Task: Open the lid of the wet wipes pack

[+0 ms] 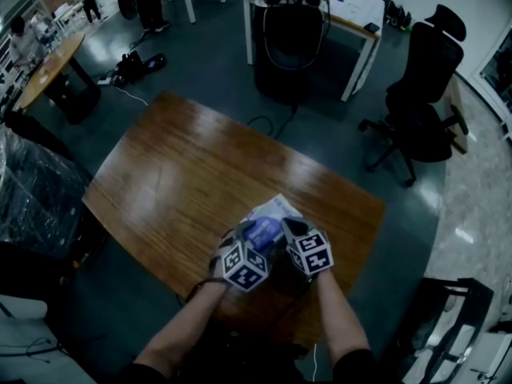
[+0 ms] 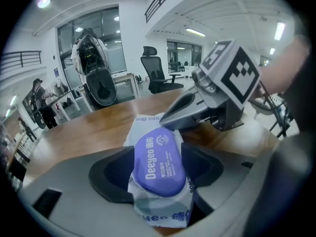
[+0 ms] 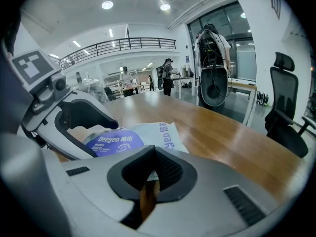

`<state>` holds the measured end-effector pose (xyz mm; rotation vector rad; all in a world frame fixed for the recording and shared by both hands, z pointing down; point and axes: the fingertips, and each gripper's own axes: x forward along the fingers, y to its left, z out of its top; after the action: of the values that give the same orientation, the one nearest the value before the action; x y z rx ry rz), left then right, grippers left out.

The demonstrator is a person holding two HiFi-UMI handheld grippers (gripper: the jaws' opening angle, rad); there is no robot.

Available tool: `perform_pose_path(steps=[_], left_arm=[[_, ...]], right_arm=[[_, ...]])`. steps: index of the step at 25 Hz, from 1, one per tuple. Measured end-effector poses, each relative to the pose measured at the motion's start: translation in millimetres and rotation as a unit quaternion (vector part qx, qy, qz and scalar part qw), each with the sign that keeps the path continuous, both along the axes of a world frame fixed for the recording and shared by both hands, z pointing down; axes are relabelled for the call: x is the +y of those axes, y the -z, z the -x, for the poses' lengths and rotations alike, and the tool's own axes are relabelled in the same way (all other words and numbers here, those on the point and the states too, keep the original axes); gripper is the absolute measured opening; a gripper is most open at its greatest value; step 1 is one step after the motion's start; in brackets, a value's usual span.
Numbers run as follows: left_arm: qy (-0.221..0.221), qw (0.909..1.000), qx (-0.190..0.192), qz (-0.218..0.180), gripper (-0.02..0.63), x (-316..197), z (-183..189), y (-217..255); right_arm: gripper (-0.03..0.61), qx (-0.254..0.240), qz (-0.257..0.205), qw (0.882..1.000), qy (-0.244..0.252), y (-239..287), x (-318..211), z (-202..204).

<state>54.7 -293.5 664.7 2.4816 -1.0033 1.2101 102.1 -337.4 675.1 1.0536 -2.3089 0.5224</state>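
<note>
Left gripper view: wet wipes pack (image 2: 160, 201) sits between left claw's (image 2: 158, 168) parted jaws.

The table (image 1: 184, 166) is glossy wood, the wet wipes pack (image 2: 163, 209) is thin, crinkled plastic film, and its lid (image 2: 159, 162) is smooth plastic.
</note>
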Motion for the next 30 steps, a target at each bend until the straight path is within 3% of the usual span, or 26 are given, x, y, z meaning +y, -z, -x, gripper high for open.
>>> perform_pose_path(steps=[6, 10, 13, 22, 30], left_arm=[[0.003, 0.9986, -0.048, -0.023, 0.293, 2, 1, -7], [0.013, 0.9983, -0.051, -0.023, 0.293, -1, 4, -11], [0.031, 0.9992, -0.026, 0.006, 0.263, -5, 10, -11], [0.029, 0.9951, 0.043, 0.084, 0.261, -10, 12, -7], [0.03, 0.9744, 0.153, 0.162, 0.259, -16, 11, 10]], right_arm=[[0.011, 0.001, -0.002, 1.0, 0.002, -1, 1, -2], [0.011, 0.001, 0.0, 1.0, 0.002, -2, 0, -2], [0.011, 0.001, 0.0, 1.0, 0.007, -1, 1, -1], [0.011, -0.002, 0.001, 1.0, 0.012, 2, 2, 0], [0.011, -0.001, -0.004, 1.0, 0.011, -1, 1, -2]])
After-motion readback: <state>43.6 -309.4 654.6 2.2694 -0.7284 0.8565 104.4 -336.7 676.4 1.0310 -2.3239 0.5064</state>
